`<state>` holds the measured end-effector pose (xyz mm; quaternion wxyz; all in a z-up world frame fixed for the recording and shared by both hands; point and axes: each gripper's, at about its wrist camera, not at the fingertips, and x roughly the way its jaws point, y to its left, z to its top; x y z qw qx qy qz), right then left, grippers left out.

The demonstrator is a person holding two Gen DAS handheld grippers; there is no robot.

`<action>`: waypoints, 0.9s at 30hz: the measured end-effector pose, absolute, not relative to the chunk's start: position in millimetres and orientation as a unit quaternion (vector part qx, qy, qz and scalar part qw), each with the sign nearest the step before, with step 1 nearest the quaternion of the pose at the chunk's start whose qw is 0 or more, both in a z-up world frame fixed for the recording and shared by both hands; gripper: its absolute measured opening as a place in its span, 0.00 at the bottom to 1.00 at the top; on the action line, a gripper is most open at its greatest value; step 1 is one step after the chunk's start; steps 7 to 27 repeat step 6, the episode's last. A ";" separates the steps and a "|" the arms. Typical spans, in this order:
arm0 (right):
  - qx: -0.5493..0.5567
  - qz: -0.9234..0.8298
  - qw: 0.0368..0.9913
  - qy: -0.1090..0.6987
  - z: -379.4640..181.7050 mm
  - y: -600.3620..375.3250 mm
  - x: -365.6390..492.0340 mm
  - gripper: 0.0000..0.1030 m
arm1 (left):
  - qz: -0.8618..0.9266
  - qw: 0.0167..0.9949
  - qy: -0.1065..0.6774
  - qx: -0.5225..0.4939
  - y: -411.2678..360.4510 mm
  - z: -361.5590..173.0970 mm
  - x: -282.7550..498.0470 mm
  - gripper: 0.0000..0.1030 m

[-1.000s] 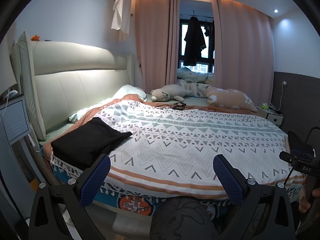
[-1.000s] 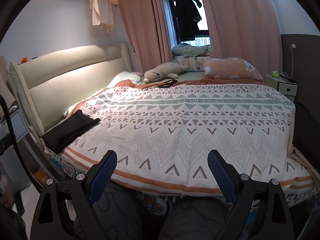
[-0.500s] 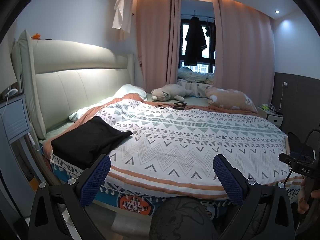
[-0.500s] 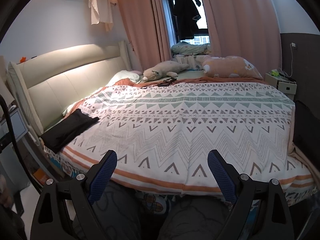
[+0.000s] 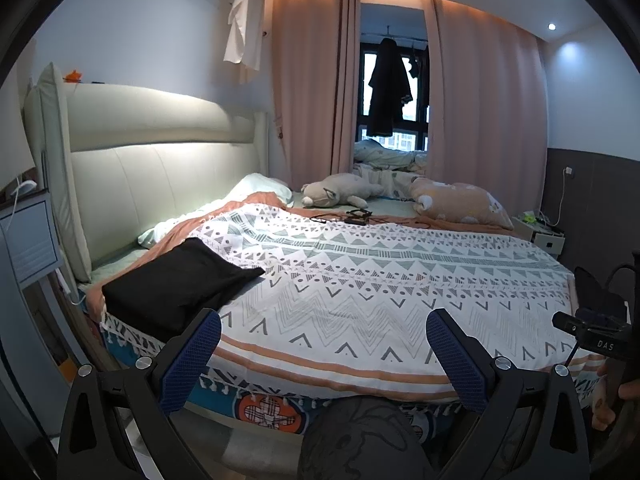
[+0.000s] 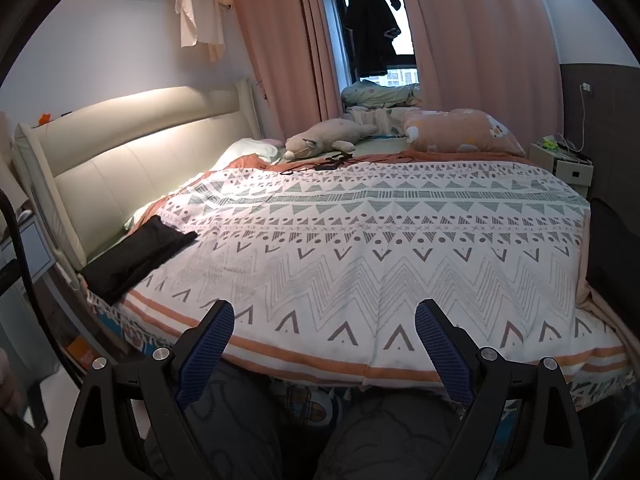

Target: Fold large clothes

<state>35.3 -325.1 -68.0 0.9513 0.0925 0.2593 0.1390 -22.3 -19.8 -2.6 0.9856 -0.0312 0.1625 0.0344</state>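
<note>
On the bed's left near corner, beside the padded headboard (image 5: 160, 168), a folded black garment (image 5: 176, 284) lies on the patterned quilt (image 5: 380, 280). Left gripper (image 5: 322, 354) and right gripper (image 6: 325, 342) hover before the quilt's near edge, both spread wide with nothing between their blue pads. Farther right lies a plush toy (image 5: 340, 194).

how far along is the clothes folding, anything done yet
Done: one black garment lies folded flat at the near corner of the bed, by the headboard. In hand: nothing; the left hand-held gripper and the right hand-held gripper are both open and empty, short of the bed edge. Left: no other loose garment lies on the quilt; a dark coat hangs at the window.
</note>
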 end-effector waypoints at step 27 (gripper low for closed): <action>0.090 0.135 0.952 0.259 -67.2 -327.5 25.0 0.90 | 0.032 0.988 0.149 -0.036 -21.9 3.6 -32.9 0.99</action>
